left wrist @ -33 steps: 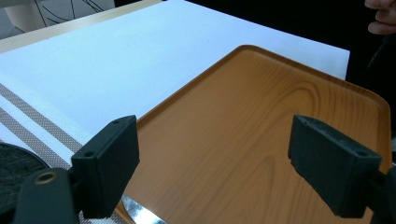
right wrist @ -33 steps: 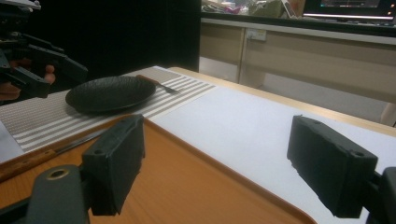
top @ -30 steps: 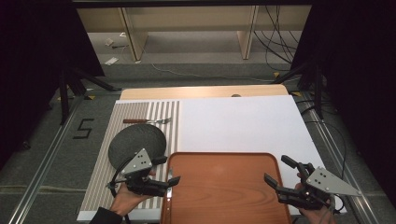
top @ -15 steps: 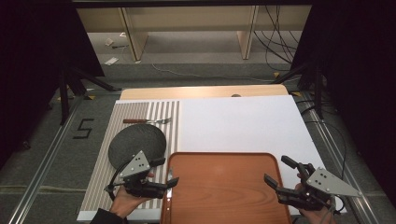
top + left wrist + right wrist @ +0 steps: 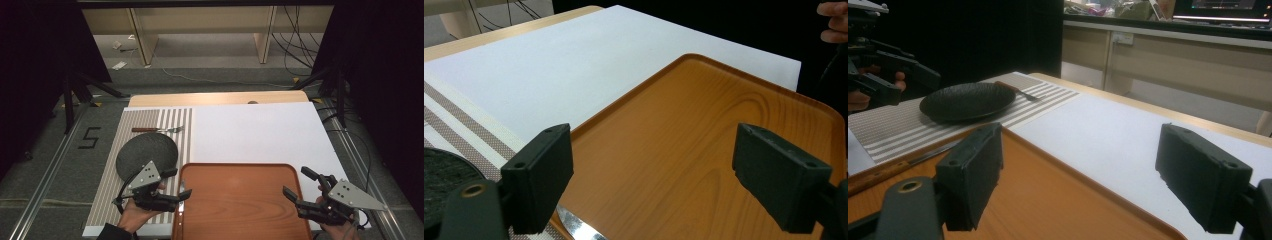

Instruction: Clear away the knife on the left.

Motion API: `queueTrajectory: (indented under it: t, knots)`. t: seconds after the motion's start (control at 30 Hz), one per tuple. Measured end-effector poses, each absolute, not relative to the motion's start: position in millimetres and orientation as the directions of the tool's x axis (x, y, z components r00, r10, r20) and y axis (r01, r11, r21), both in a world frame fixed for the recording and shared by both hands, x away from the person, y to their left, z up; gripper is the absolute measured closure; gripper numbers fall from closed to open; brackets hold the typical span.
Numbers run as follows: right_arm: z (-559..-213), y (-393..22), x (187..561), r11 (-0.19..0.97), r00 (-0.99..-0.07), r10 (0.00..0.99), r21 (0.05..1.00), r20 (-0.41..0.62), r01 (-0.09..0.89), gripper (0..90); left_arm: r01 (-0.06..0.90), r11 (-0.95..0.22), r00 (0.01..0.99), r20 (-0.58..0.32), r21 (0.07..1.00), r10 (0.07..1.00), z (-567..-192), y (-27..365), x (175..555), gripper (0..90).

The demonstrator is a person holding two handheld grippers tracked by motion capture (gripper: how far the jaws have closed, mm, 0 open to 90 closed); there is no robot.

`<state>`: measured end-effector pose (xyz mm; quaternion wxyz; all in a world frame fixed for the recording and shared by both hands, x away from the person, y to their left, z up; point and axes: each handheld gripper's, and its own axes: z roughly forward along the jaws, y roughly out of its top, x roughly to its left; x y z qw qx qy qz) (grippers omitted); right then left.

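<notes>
Left claw: the left claw (image 5: pixel 184 196) hovers at the near left corner of the table, jaws spread wide and holding nothing, its tips over the left rim of the tray; since half a second ago it has crept a little forward and toward the tray.
Right claw: the right claw (image 5: pixel 296 187) hangs at the near right edge of the table, jaws wide apart and empty, just beside the tray's right rim, about where it was a second ago.
Tray: the orange-brown wooden tray with rounded corners (image 5: pixel 240 200) lies bare at the near edge of the table, between the two claws, unmoved.
Knife: a slim metal knife (image 5: pixel 576 227) lies just beside the tray's left rim, its blade tip under the left claw; in the right gripper view its brown handle (image 5: pixel 878 175) runs along that rim.
Plate: the round dark grey textured plate (image 5: pixel 146 153) rests on the striped placemat (image 5: pixel 150 120) near the table's left edge, apart from the tray.
Fork: a small fork with a brown handle (image 5: pixel 157 129) lies beyond the plate on the mat.
Meaning: the left claw's small advance suggests it is lining up on the knife or the tray's rim; no grasp has begun.
</notes>
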<state>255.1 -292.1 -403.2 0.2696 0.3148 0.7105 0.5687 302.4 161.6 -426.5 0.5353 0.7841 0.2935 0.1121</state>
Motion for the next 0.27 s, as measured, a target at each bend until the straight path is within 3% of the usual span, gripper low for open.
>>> queueTrajectory:
  t: [0.27]
  knots:
    - [-403.5, -292.2, 255.5, 0.156, -0.655, 0.755, 0.978, -0.026, 0.141, 20.1, 0.347, -0.26, 0.807, -0.145, 0.901, 0.573, -426.6, 157.2, 303.5, 16.4]
